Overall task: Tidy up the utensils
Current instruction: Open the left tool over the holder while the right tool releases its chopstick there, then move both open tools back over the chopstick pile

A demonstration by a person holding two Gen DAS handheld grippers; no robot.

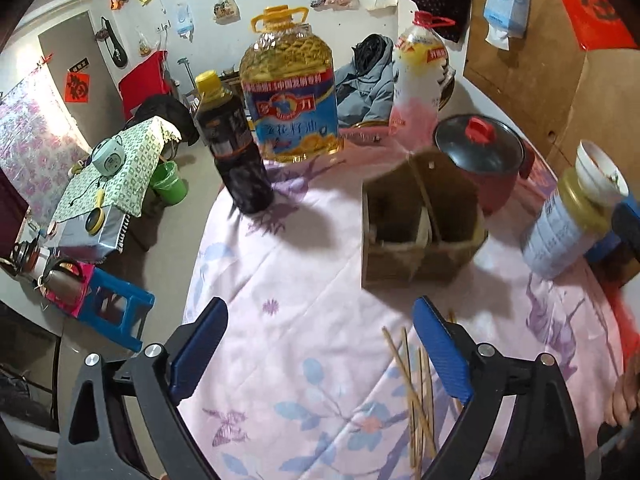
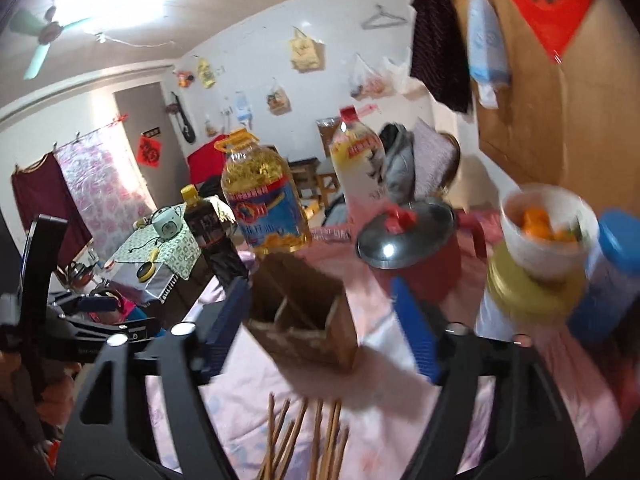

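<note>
Both wide open, holding nothing: left gripper (image 1: 320, 344), right gripper (image 2: 320, 328). Chopsticks (image 1: 416, 392) beside box (image 1: 416, 216). Oil bottle (image 1: 290, 88) label too blurry to read.

Floral-cloth table (image 1: 304, 280): chopsticks (image 1: 416, 392), cardboard box (image 1: 420, 220), bottles, red pot (image 1: 484, 164).

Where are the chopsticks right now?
The chopsticks lie loose on the pink flowered cloth, nearer the cameras than the cardboard box. In the left wrist view they sit beside the right-hand finger; no tool holds them.
</note>
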